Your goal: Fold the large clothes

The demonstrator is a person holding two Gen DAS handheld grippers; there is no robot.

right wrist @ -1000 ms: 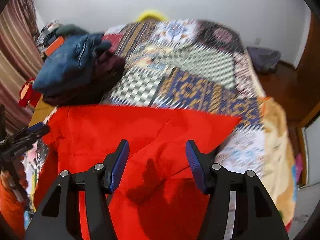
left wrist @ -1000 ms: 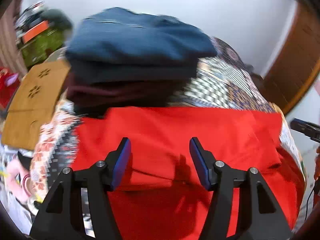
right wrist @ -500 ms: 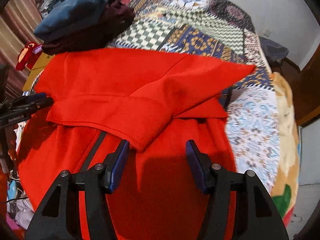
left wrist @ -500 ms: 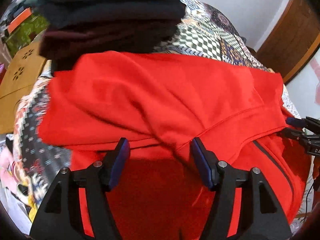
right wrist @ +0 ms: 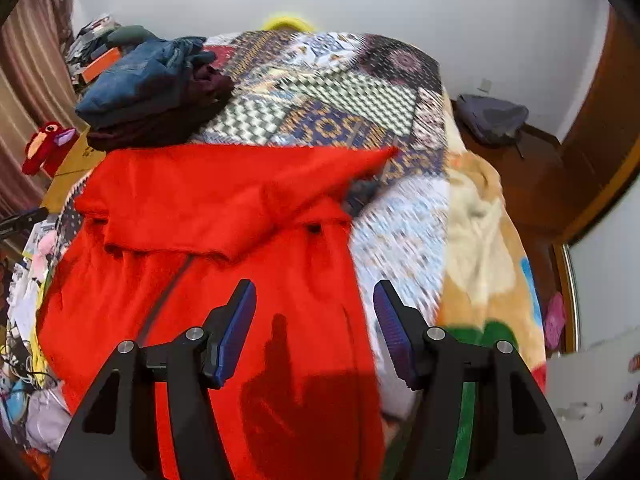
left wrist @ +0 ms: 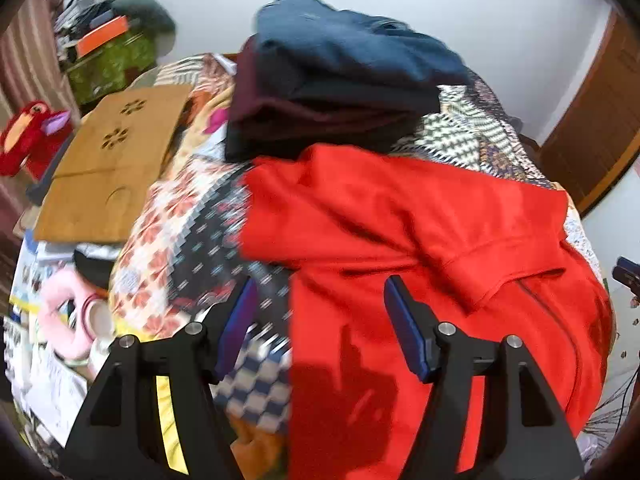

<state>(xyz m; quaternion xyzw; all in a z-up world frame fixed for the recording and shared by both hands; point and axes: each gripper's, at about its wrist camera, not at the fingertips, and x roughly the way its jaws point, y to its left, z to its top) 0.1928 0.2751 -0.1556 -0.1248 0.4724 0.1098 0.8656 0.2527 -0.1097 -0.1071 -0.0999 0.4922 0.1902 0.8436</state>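
Observation:
A large red garment lies on the patchwork quilt, its upper part folded down as a flap over the lower part with the dark zip. My left gripper hangs open above the garment's left edge, with nothing between its blue pads. My right gripper hangs open above the red garment at its right edge, also with nothing between its pads. Each gripper's tip shows at the edge of the other's view: right gripper, left gripper.
A stack of folded blue and maroon clothes sits on the bed just behind the garment. A brown board and a red plush toy lie to the left. On the right lie a beige blanket and a grey bag.
The garment's upper part now lies folded down as a flap over its lower part. My left gripper has slid left to the garment's edge, my right gripper right to the other edge.

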